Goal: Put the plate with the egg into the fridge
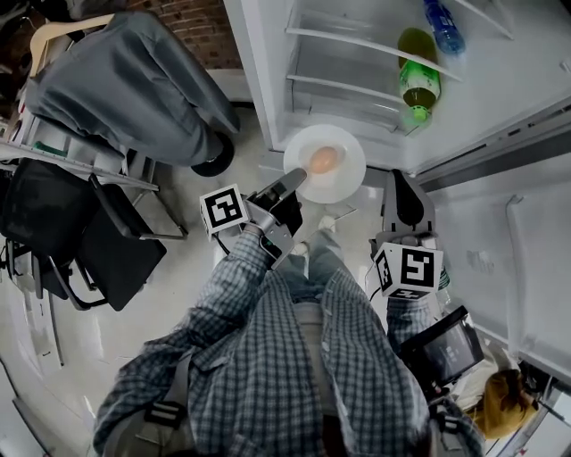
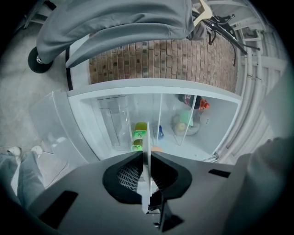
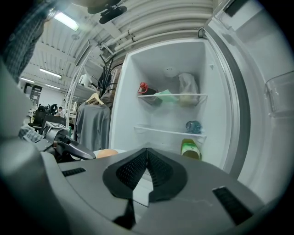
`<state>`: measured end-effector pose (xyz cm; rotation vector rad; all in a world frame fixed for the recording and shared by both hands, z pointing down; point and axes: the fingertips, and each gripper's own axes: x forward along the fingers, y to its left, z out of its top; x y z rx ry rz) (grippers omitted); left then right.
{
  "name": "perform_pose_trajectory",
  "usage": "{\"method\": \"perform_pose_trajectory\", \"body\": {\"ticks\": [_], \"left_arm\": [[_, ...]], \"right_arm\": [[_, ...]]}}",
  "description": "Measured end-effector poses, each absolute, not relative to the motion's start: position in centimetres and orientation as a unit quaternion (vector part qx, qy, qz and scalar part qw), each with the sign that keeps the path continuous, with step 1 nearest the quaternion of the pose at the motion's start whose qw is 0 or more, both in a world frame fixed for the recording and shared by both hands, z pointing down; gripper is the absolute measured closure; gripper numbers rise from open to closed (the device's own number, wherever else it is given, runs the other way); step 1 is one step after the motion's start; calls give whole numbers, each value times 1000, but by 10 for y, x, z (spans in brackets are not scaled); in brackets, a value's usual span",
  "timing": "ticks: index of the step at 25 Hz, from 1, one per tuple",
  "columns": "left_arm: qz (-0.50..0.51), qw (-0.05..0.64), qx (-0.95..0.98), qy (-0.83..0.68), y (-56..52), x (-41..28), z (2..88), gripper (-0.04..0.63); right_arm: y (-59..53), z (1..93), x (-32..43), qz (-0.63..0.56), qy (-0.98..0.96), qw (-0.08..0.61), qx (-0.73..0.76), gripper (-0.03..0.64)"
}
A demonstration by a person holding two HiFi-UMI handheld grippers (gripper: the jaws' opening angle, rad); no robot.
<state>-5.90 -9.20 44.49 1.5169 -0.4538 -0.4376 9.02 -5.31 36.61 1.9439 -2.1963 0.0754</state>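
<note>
Holding jaws: left gripper point(image 1: 290, 184) is clamped on the near rim of the white plate point(image 1: 350, 150). In the left gripper view the plate shows only edge-on, a thin pale line pinched between the jaws.
Egg: a brown egg point(image 1: 325, 160) lies at the plate's middle. In the left gripper view only an orange sliver peeks past the jaw.
Plate position: at the mouth of the open fridge point(image 1: 268, 80), seemingly just before the lowest shelf; whether it touches cannot be told.
Right gripper point(image 1: 403, 183): jaws pressed together on nothing, just right of the plate.
Bottles: green bottle point(image 1: 417, 85) lies on a shelf; blue bottle point(image 1: 443, 27) is cut off by the top edge.
</note>
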Motion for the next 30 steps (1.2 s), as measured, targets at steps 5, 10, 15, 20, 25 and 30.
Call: {"method": "perform_pose_trajectory", "body": {"ticks": [5, 10, 15, 20, 25, 30], "left_arm": [[-202, 678, 676, -206, -101, -58, 442, 557], [-206, 668, 683, -210, -120, -53, 437, 558], [-216, 661, 686, -213, -141, -47, 433, 557], [-221, 660, 684, -217, -158, -42, 433, 557], [-222, 661, 682, -221, -172, -33, 437, 558], [-214, 666, 675, -234, -183, -22, 447, 557]], "right_arm": [[-69, 365, 85, 23, -756, 101, 646, 611], [-88, 363, 87, 18, -763, 101, 639, 611], [-113, 362, 93, 17, -768, 99, 633, 610], [-135, 359, 96, 11, -774, 98, 625, 609], [-149, 360, 105, 9, -774, 102, 624, 609], [-162, 356, 119, 7, -770, 99, 631, 611]]}}
